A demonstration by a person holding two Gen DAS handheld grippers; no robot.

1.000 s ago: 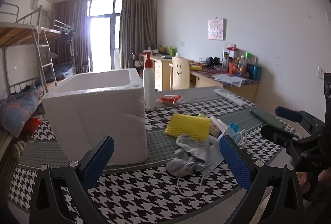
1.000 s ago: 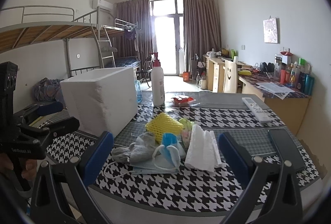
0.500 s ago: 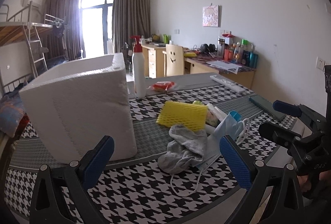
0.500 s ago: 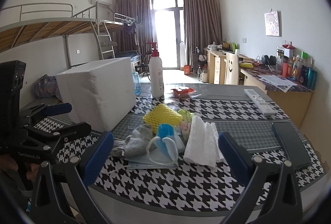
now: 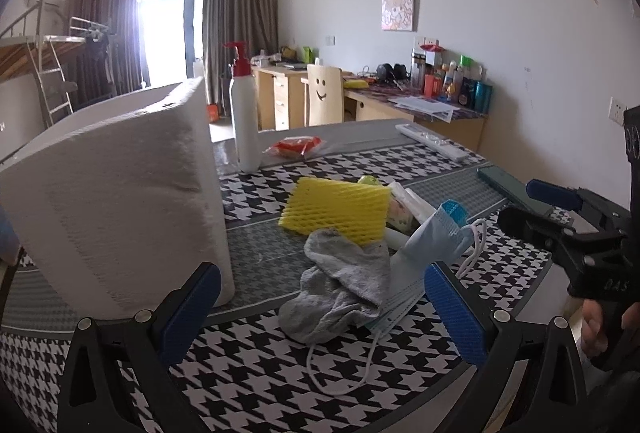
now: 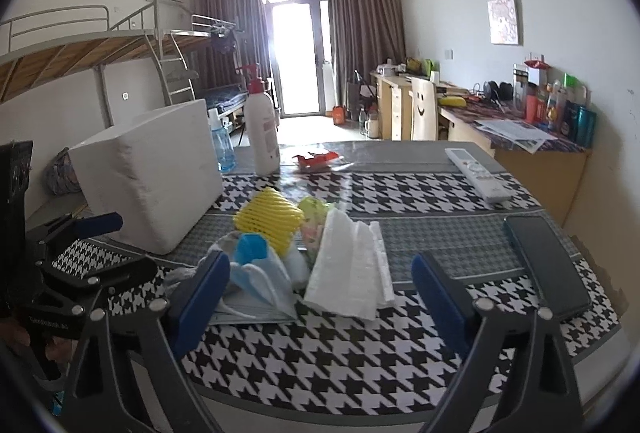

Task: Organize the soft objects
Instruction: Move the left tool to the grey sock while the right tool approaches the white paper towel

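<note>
Left wrist view: my left claw (image 5: 322, 307) sits low over the near edge of the worktop (image 5: 256, 373), jaws wide apart, nothing gripped. The grey sock (image 5: 340, 293) lies right between the blue pads, slightly beyond the tips, not touching them. A blue face mask (image 5: 434, 237) leans on the sock's right side, just inside the right pad. The yellow foam net (image 5: 336, 207) is behind both. The white foam box (image 5: 116, 209) stands left of the pile, near the left pad. The right claw (image 5: 532, 205) shows at the frame's right edge.

Right wrist view: right claw (image 6: 320, 297) jaws apart, having just narrowed a little, empty. White folded foam sheet (image 6: 352, 267) lies between the pads, ahead of them. The mask (image 6: 256, 281) sits just beside the left pad, whether touching I can't tell.
</note>
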